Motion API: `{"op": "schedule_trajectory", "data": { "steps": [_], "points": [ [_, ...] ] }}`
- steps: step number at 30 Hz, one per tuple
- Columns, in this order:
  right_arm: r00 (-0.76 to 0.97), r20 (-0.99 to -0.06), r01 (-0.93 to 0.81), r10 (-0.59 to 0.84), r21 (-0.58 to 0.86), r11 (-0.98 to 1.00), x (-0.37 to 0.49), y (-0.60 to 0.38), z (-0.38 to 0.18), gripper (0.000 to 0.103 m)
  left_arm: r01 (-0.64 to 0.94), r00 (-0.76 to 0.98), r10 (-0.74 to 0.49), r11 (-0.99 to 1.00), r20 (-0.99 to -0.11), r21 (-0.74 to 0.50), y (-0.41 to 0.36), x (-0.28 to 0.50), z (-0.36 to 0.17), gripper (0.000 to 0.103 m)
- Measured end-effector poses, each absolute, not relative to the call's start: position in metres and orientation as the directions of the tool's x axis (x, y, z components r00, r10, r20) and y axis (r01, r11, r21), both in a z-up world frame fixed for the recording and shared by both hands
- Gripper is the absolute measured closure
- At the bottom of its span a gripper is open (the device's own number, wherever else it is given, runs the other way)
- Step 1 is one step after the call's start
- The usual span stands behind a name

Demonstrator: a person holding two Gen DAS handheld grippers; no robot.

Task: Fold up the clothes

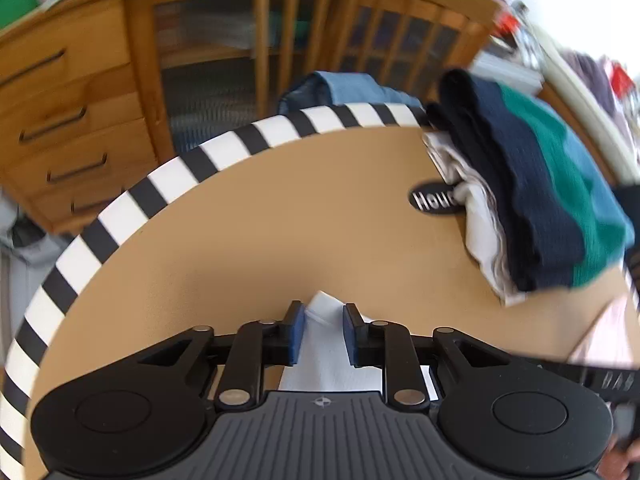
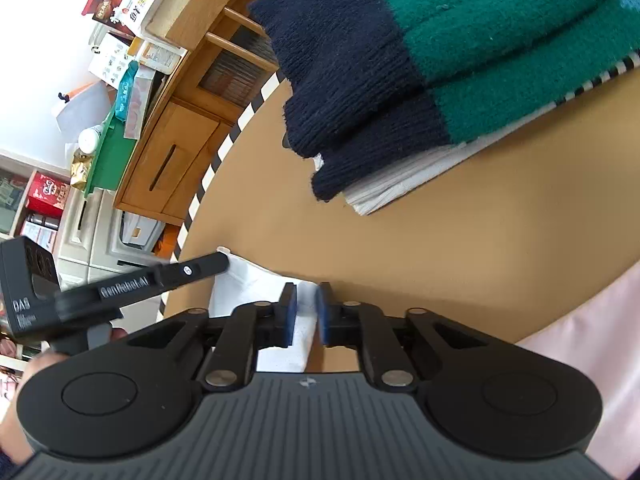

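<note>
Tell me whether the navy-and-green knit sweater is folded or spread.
Folded: the navy-and-green knit sweater lies doubled in layers atop the stacked white cloth.

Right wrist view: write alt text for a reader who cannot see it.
The right hand-held gripper pinches a white cloth at the near edge of a round tan table. The left hand-held gripper reaches the same cloth from the left. Behind lies a folded navy and green sweater.
</note>
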State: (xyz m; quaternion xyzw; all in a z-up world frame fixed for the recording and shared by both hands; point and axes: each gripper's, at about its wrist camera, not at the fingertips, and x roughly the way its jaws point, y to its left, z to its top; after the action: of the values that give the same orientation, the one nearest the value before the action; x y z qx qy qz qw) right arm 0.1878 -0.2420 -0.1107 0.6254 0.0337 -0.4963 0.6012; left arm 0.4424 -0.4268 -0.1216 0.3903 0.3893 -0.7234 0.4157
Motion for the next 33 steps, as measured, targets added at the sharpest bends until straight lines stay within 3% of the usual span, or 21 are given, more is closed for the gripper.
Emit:
{"op": "schedule_trajectory", "data": {
  "steps": [1,3,6,11,18,22,26,30,32,33],
  "points": [
    [0.502,-0.663,0.643,-0.555,0.716,-0.273,0.187,-0.242,-0.111,0.1,0.909,-0.347,-0.304,-0.342,-0.887,-0.239,-0.427,0.443,-0.122,0.081],
    [0.495,-0.666,0.657,-0.558,0.707,-0.262,0.189,-0.242,-0.109,0.101,0.915,-0.311,-0.333,-0.358,-0.89,-0.186,-0.424,0.438,-0.123,0.095],
    [0.475,-0.673,0.692,-0.567,0.683,-0.232,0.194,-0.243,-0.103,0.101,0.918,-0.277,-0.375,-0.375,-0.885,-0.128,-0.413,0.432,-0.122,0.1],
    [0.485,-0.633,0.723,-0.604,0.678,-0.13,0.2,-0.238,-0.078,0.101,0.932,-0.296,-0.434,-0.326,-0.851,-0.158,-0.388,0.443,-0.104,0.1],
    [0.553,-0.543,0.763,-0.633,0.635,0.122,0.208,-0.191,-0.023,0.101,0.939,-0.33,-0.533,-0.267,-0.779,-0.215,-0.3,0.484,-0.032,0.1],
    [0.595,-0.505,0.797,-0.626,0.468,0.381,0.219,-0.125,0.002,0.101,0.939,-0.342,-0.58,-0.251,-0.74,-0.237,-0.21,0.514,-0.004,0.1],
    [0.59,-0.571,0.788,-0.571,0.254,0.56,0.241,-0.054,-0.009,0.1,0.936,-0.346,-0.607,-0.174,-0.715,-0.306,-0.116,0.532,-0.017,0.1],
    [0.528,-0.687,0.777,-0.499,0.154,0.61,0.254,-0.016,-0.038,0.1,0.927,-0.339,-0.579,-0.071,-0.742,-0.368,-0.048,0.533,-0.055,0.1],
    [0.492,-0.721,0.777,-0.489,0.11,0.62,0.258,-0.005,-0.046,0.094,0.927,-0.32,-0.567,-0.02,-0.759,-0.376,-0.02,0.532,-0.073,0.099],
    [0.476,-0.735,0.782,-0.484,0.102,0.615,0.258,-0.002,-0.047,0.084,0.934,-0.296,-0.572,-0.003,-0.765,-0.358,-0.011,0.532,-0.078,0.099]
  ]
}}
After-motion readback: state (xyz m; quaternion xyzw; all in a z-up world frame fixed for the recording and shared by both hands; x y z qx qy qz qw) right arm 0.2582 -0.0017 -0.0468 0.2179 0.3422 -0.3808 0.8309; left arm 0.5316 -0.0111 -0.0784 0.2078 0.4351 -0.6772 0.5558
